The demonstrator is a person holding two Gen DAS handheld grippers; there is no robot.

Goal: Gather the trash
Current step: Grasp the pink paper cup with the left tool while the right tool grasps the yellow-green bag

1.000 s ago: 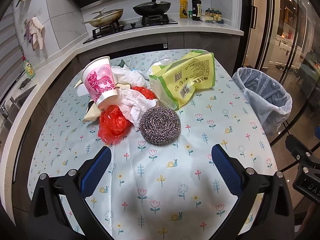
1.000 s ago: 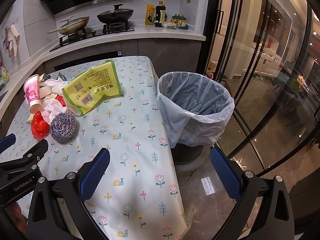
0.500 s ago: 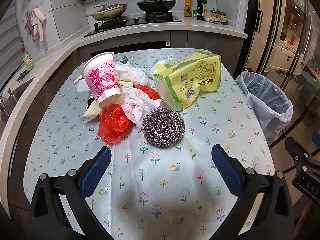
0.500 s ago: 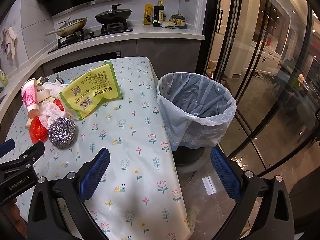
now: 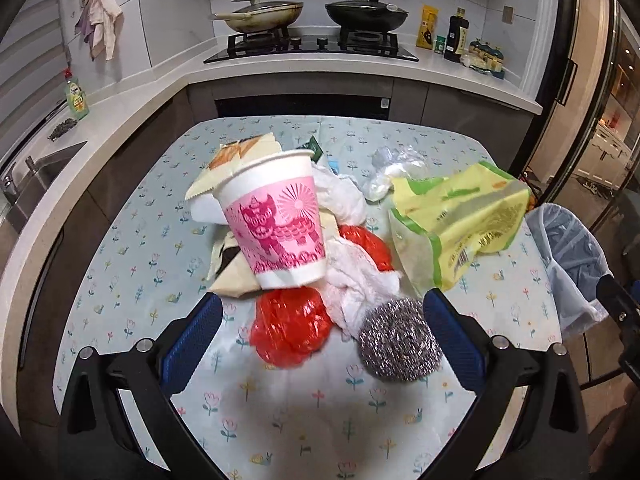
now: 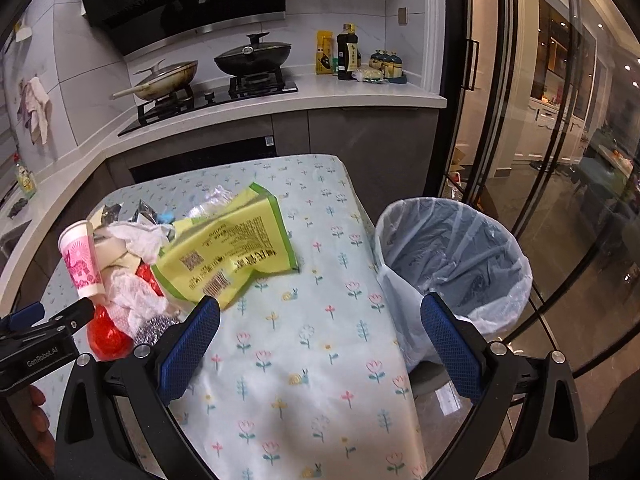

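Kitchen worktop (image 5: 120,264): my left gripper (image 5: 320,340), jaws wide and empty, should straddle the red plastic bag (image 5: 292,328) at 12 o'clock, avoiding the steel scourer (image 5: 400,344).

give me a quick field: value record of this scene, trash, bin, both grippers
trash pile: pink cup, red bag, white tissue, steel scourer, yellow bag
location: floral table, left half
bin: lined with plastic, beside the table's right edge, looks empty
left gripper: open, red bag and scourer between its fingers
right gripper: open, holding nothing, over bare tablecloth
trash binned: none visible
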